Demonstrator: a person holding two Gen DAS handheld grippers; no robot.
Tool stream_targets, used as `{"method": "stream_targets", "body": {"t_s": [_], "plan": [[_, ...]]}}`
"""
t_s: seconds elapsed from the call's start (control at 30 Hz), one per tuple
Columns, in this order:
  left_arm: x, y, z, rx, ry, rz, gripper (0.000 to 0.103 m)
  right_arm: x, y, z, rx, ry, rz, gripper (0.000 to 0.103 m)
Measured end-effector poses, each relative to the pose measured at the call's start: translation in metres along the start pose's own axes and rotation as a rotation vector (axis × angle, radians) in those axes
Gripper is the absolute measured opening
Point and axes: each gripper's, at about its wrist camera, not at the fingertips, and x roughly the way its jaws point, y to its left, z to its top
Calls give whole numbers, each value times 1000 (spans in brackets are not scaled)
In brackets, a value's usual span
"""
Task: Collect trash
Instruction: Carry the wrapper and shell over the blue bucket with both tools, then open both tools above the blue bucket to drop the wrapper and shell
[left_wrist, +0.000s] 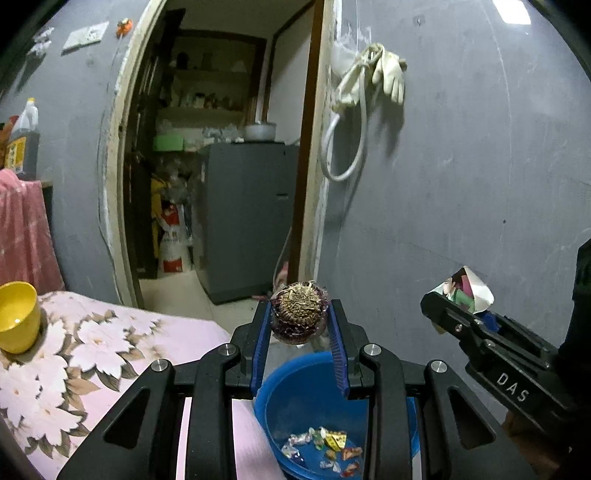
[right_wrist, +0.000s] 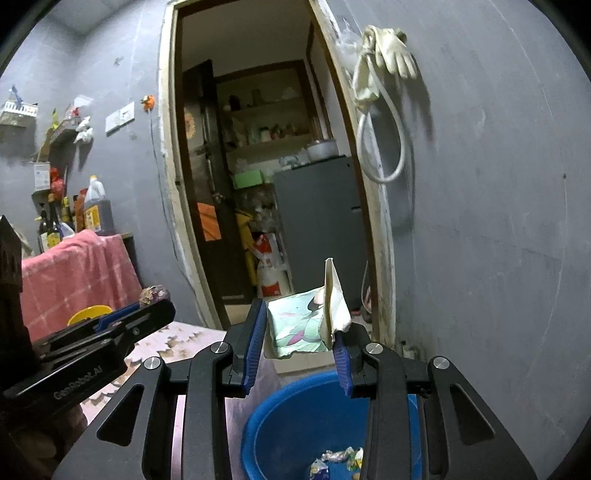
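Note:
My left gripper (left_wrist: 300, 314) is shut on a round dried flower head (left_wrist: 298, 312), brown with purple fringe, held in the air above a blue plastic basin (left_wrist: 291, 384). Several crumpled candy wrappers (left_wrist: 325, 446) lie at the basin's bottom. My right gripper (right_wrist: 300, 325) is shut on a folded printed paper scrap (right_wrist: 306, 321), also above the blue basin (right_wrist: 280, 421). In the left wrist view the right gripper (left_wrist: 448, 306) with its paper scrap (left_wrist: 467, 291) hangs to the right. In the right wrist view the left gripper (right_wrist: 155, 301) and its flower head (right_wrist: 153, 294) show at the left.
A table with a pink floral cloth (left_wrist: 92, 350) stands left of the basin, with a yellow cup (left_wrist: 16, 317) on it. Ahead, an open doorway (left_wrist: 221, 166) leads to a grey cabinet. A white hose and gloves (left_wrist: 373, 77) hang on the grey wall. Bottles (right_wrist: 92, 210) stand behind a pink towel.

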Motion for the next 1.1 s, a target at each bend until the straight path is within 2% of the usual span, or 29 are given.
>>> {"method": "stream_targets", "body": {"t_s": [0.3,0.57,0.73,0.9,0.97,1.1], "plan": [[33,-9,-18,29,121,3,27,22,-20,-24,54,85,-18,32],[59,-12,-36,38,236,-30,27,39,-33,-44,97,169,-26,32],[73,-12,-48,25,311,-47,28,44,-39,-51,121,202,-39,39],[78,-12,-52,27,331,-44,29,46,-45,-53,133,216,-49,40],[76,-12,-53,30,326,-42,35,45,-46,-53,137,215,-52,40],[75,-13,-52,34,318,-47,38,45,-44,-50,138,211,-55,41]]}}
